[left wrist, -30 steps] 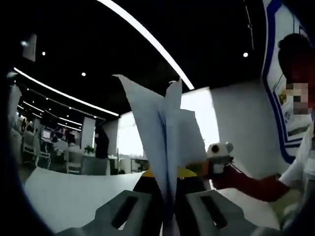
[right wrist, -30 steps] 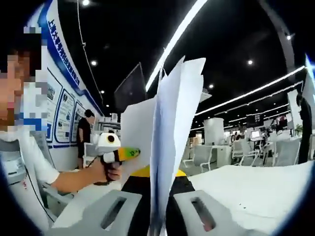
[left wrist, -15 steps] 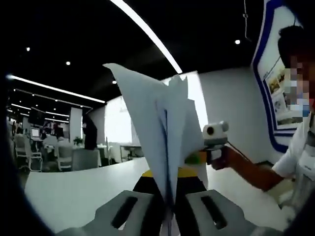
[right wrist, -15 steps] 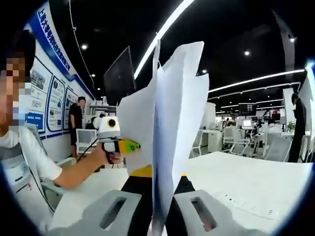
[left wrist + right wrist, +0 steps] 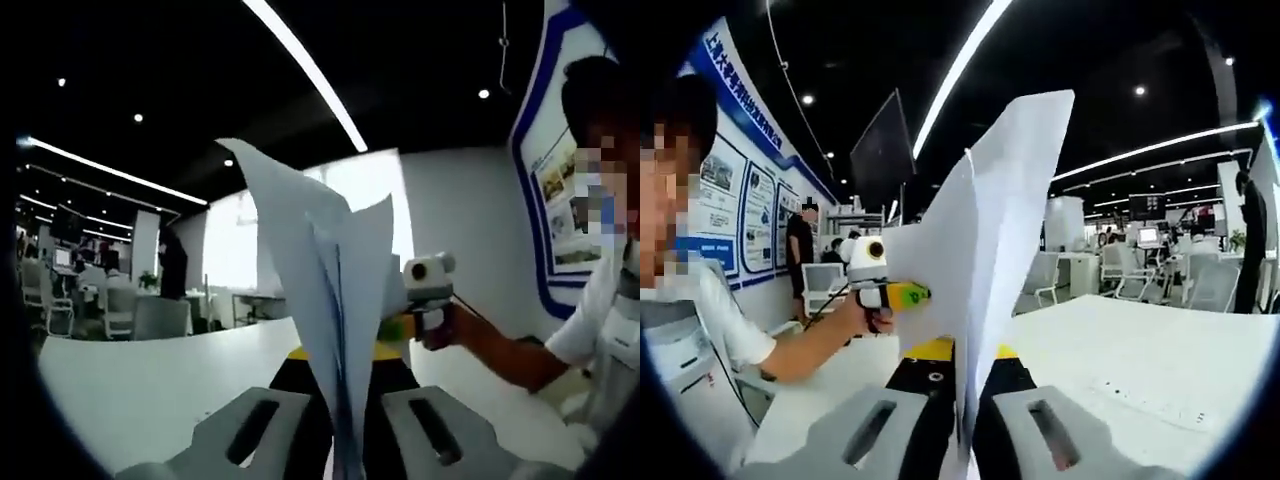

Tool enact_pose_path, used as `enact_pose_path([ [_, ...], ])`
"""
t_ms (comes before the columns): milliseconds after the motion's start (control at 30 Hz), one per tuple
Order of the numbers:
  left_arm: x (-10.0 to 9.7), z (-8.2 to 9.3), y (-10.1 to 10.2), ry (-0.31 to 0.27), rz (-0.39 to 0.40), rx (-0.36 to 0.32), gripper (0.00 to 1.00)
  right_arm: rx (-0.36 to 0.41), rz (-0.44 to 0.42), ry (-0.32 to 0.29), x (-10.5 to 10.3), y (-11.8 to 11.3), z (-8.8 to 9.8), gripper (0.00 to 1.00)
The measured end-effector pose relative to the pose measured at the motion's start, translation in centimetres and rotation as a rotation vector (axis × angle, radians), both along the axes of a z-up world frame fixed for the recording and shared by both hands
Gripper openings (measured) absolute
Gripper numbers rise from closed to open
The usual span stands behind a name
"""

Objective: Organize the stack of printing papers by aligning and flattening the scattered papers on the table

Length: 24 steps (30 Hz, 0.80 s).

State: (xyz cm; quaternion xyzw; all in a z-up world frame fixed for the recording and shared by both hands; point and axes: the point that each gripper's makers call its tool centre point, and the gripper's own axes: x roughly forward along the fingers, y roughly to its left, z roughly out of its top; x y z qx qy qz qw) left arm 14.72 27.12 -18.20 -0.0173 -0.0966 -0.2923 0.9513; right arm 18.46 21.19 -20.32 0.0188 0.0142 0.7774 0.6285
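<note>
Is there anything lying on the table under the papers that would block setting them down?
Nothing visible. Both tongs, left and right, are shut on the papers, held upright over the white table, which looks bare there.

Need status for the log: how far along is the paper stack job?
Done: the papers are gathered and lifted off the white table.
In hand: both tongs, left and right, pinch the bundle upright from opposite sides.
Left: the sheets fan apart with uneven top edges, so they are not aligned, and the stack is not yet laid flat.
</note>
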Motion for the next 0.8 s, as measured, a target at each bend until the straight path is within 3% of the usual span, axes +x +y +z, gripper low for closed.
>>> enact_pose_path([
  [67,-0.3,0.4,-0.3,-0.015,0.004,-0.015,0.06,0.01,-0.002,0.017,-0.2,-0.1,0.4,0.0],
  [167,-0.5,1.3,-0.2,-0.062,0.019,-0.01,0.11,0.031,0.001,-0.005,-0.6,-0.2,0.9,0.01],
  [233,-0.3,1.3,0.4,-0.042,0.018,-0.025,0.23,0.014,0.009,0.0,-0.6,-0.1,0.6,0.14],
  [467,0.1,1.0,1.4,-0.04,0.02,-0.015,0.24,-0.009,0.012,-0.015,-0.6,0.6,-0.5,0.19],
  [667,-1.3,1.4,2.0,-0.073,-0.069,-0.061,0.35,-0.004,0.009,-0.041,-0.5,0.6,-0.6,0.3],
  [733,-1.5,1.6,2.1,-0.082,-0.074,-0.076,0.35,0.004,0.005,-0.04,-0.4,0.7,-0.4,0.31],
  [800,-1.2,1.0,1.8,-0.066,-0.072,-0.052,0.26,0.001,0.011,-0.033,-0.5,0.7,-0.5,0.27],
])
